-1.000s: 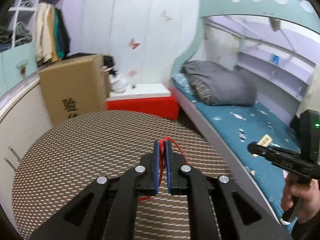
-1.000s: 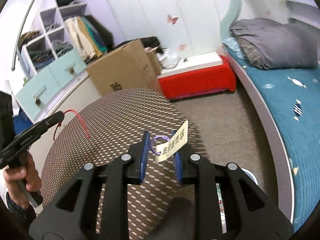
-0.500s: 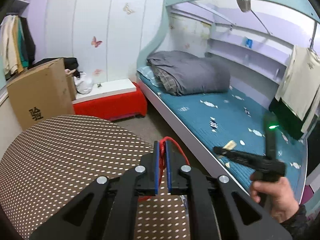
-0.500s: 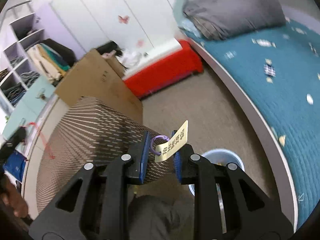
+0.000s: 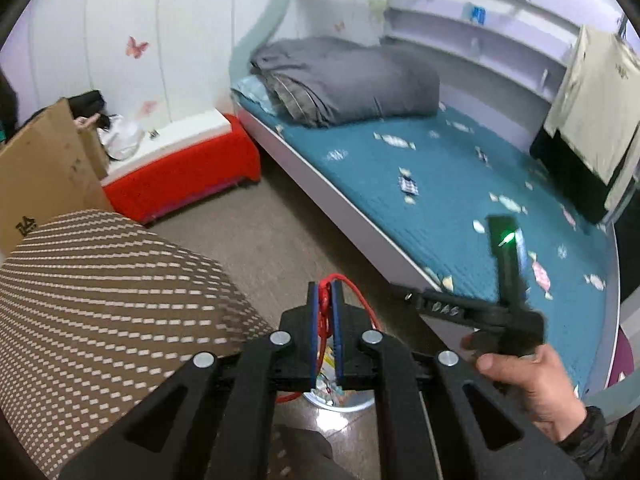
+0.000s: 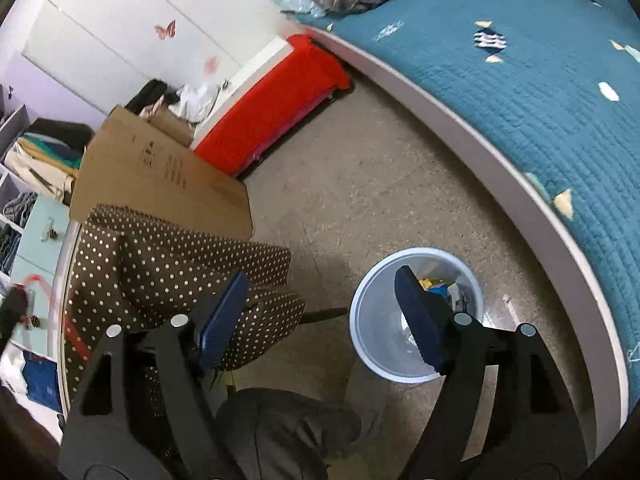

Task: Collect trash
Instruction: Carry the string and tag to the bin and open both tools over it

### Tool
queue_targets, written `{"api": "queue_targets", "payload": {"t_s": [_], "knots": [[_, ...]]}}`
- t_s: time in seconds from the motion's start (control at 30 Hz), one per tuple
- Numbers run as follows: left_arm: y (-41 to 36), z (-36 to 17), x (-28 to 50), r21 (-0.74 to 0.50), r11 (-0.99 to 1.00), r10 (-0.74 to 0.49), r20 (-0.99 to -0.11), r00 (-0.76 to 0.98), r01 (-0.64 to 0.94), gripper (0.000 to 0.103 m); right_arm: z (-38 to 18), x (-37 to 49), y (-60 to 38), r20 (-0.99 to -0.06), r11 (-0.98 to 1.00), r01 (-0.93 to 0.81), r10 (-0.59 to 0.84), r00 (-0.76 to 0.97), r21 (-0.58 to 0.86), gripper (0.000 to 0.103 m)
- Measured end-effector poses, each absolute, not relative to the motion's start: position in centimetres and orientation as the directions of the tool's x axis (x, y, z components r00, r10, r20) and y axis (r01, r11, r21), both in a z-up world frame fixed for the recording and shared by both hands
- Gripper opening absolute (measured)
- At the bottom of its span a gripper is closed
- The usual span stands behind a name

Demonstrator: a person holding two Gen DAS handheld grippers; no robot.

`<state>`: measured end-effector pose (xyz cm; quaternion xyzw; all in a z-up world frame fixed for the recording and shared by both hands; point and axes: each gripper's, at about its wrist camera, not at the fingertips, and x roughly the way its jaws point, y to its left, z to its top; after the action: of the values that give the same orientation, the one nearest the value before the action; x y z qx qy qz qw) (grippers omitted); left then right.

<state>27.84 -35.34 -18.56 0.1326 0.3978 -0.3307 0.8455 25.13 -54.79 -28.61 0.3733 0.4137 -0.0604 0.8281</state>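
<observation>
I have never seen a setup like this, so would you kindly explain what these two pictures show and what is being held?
A person holds a two-finger tool in each hand, and each picture comes from a camera on one tool looking along its fingers. In the left view, the left tool is shut on a red string; the person's hand grips the other tool. In the right view, the right tool is open and holds nothing, above a pale blue bin on the floor with trash inside. A brown patterned table stands beside it.

Both views were evenly lit by soft indoor light, with faint shadows cast on the floor (image 6: 360, 184). Straight lines were bent by fisheye distortion, edges were vignetted black, and motion blur was noted.
</observation>
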Motion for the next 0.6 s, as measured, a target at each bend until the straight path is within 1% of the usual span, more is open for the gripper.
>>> {"api": "queue_targets", "payload": {"t_s": [0.3,0.4,0.43,0.47,0.5,0.53,0.57,0.6], "knots": [[-41.0,-23.2,29.1,-0.032,0.702,-0.404,-0.840,0.362,0.711,0.006,-26.0,22.0,-57.8,-0.678,0.699,0.403,0.158,0.718,0.590,0.080],[-42.4,-24.2,29.4,-0.023,0.689,-0.388,-0.856,0.341,0.725,0.010,-25.3,21.4,-58.3,-0.666,0.699,0.401,0.145,0.731,0.592,0.080],[-42.7,-24.4,29.5,-0.015,0.686,-0.378,-0.862,0.338,0.727,0.018,-25.0,21.2,-58.4,-0.664,0.701,0.400,0.141,0.734,0.591,0.080],[-43.0,-24.7,29.6,-0.004,0.687,-0.367,-0.866,0.341,0.727,0.036,-24.8,21.3,-58.5,-0.663,0.702,0.399,0.139,0.736,0.590,0.080],[-43.2,-24.8,29.7,0.004,0.691,-0.359,-0.866,0.348,0.722,0.051,-24.6,21.1,-58.6,-0.661,0.702,0.399,0.136,0.738,0.590,0.080],[-43.4,-24.9,29.8,0.014,0.699,-0.350,-0.865,0.359,0.715,0.082,-24.4,21.2,-58.7,-0.657,0.702,0.399,0.131,0.742,0.590,0.081],[-43.2,-24.7,29.9,0.028,0.710,-0.344,-0.858,0.381,0.704,0.094,-24.3,21.0,-58.7,-0.655,0.701,0.398,0.130,0.744,0.591,0.082],[-43.1,-24.5,30.0,0.033,0.714,-0.344,-0.854,0.391,0.700,0.094,-24.2,20.9,-58.6,-0.654,0.702,0.398,0.128,0.746,0.591,0.083]]}}
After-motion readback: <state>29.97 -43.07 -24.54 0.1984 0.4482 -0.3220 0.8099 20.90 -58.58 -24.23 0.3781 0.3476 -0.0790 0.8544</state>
